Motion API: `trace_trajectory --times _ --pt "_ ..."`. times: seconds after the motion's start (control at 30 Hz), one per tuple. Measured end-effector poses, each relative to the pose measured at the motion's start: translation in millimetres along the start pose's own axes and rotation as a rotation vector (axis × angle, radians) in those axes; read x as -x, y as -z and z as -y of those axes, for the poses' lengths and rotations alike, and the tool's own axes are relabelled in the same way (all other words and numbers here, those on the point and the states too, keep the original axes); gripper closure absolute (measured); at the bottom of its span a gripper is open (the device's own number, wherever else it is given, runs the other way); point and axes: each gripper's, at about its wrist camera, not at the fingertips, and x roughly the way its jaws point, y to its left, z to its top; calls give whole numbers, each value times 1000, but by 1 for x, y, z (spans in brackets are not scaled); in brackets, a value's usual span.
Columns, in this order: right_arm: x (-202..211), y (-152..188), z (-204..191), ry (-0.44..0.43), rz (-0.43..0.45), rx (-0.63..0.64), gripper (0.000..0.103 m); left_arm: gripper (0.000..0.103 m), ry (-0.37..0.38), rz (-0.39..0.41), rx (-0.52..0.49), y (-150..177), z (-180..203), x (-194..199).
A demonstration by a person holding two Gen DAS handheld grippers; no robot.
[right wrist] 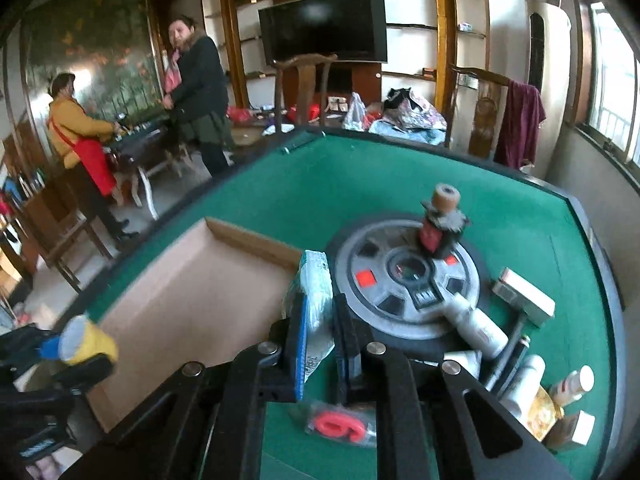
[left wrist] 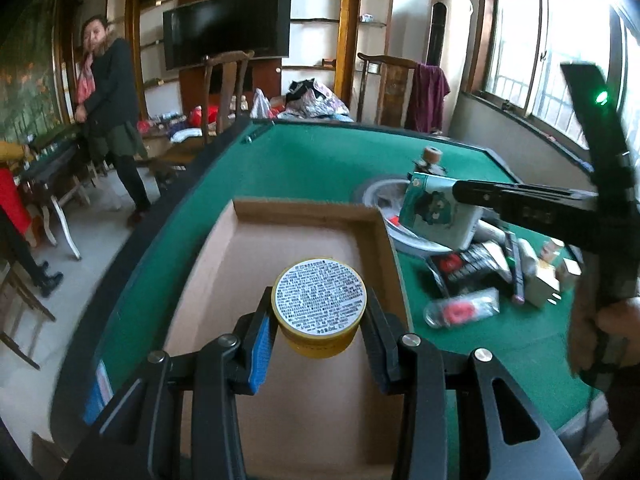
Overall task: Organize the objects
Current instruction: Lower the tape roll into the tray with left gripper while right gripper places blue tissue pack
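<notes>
Over a green felt table [left wrist: 320,164], the left gripper [left wrist: 319,320] clamps a yellow jar [left wrist: 319,307], label up, above the near half of an open cardboard box [left wrist: 304,220]. To its right, the right gripper [right wrist: 320,332] pinches a teal-and-white packet [right wrist: 314,300] upright above the felt, just beyond a bagged red item [right wrist: 340,426]. Farther right, bottles [right wrist: 478,326] and small boxes [right wrist: 524,298] crowd around a round grey hub [right wrist: 408,276].
</notes>
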Motion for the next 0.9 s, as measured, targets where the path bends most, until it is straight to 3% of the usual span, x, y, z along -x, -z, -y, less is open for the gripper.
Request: trace_trajectory --times 0.2,0.5,0.63,0.73,0.9 --pt "-41 -18 -14 -54 -59 -66 90 64 -32 -49 -1 -32 -10 -62" --pt "-118 -13 -16 -66 -169 -150 89 64 -110 -108 18 -42 -21 -127" --pt "-132 -12 -16 -69 -193 -141 86 37 -137 -83 3 -41 -17 -132" --pt "-139 -9 -16 -46 -201 -102 84 33 -180 -67 -17 -40 -12 -132" --pt "-137 -6 -9 -56 -190 -106 81 22 -152 -85 38 -38 -21 -128"
